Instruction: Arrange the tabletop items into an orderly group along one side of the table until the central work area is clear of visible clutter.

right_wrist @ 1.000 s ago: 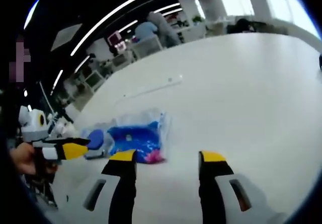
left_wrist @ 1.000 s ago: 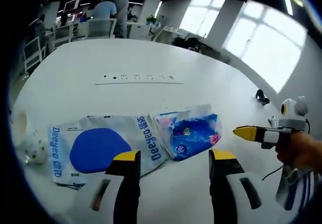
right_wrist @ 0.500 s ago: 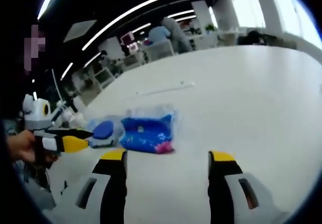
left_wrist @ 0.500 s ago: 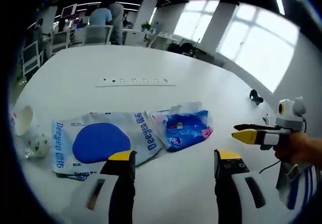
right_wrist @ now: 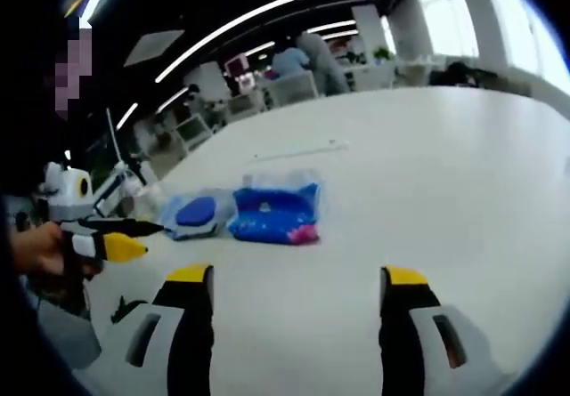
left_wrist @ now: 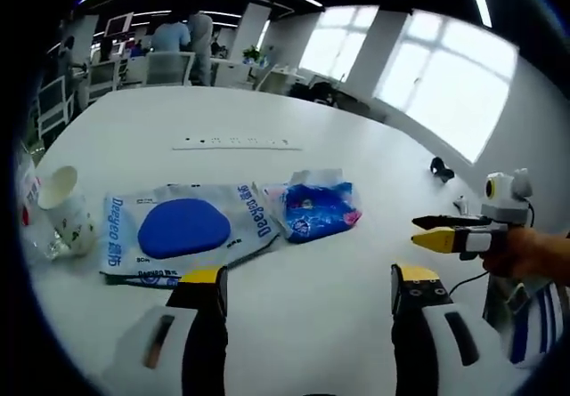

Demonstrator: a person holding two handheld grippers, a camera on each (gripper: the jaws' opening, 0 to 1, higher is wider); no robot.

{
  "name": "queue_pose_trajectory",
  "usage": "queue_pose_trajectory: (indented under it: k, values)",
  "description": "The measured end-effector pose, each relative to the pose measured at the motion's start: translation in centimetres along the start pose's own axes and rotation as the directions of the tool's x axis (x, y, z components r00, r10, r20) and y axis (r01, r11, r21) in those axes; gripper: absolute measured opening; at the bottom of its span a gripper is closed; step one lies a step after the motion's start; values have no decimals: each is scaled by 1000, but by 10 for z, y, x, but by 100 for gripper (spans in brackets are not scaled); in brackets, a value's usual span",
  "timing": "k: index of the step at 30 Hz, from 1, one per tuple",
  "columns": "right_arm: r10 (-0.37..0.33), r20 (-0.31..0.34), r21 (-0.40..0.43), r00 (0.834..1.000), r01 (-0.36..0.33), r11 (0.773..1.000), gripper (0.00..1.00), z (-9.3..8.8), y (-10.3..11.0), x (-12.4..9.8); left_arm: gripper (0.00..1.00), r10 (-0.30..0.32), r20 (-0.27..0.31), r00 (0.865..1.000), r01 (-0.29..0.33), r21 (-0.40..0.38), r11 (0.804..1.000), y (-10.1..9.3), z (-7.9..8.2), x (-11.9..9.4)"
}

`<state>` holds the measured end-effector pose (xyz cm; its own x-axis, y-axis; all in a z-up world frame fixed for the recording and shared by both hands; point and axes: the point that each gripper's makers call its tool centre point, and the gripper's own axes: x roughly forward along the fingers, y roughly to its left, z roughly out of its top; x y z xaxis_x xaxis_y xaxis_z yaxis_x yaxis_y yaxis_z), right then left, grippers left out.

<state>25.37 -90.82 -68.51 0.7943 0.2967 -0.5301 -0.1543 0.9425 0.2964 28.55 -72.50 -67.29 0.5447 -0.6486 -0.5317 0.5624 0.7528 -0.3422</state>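
The wipes pack [left_wrist: 183, 229] and blue packet [left_wrist: 313, 212] lie side by side on the white table [left_wrist: 294, 298], both grippers' jaws wide.

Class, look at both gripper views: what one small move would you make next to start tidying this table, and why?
Probably bring the left gripper forward onto the small blue packet. Its jaws are open and hold nothing, and the packet lies just ahead of them, beside the larger wipes pack and paper cup. The right gripper is open too, but farther from the packet.
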Motion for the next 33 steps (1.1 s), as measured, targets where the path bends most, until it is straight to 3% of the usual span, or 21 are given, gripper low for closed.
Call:
queue_pose_trajectory:
  k: [9, 15, 26, 33]
  values:
    - [36, -1, -50, 999, -36, 998, 83, -5, 17, -14, 85, 1, 36, 999, 0, -34, 999, 7, -12, -28]
    - [47, -21, -98, 999, -49, 994, 88, -15, 27, -23, 89, -2, 67, 998, 2, 3, 1000, 8, -16, -51]
    - [56, -22, -106, 998, -58, 993, 95, -33, 38, -45, 97, 13, 69, 998, -15, 38, 999, 21, -36, -85]
    - [69, -38, -105, 997, -72, 992, 97, -46, 51, -54, 100, 26, 65, 998, -27, 12, 1000, 27, -53, -104]
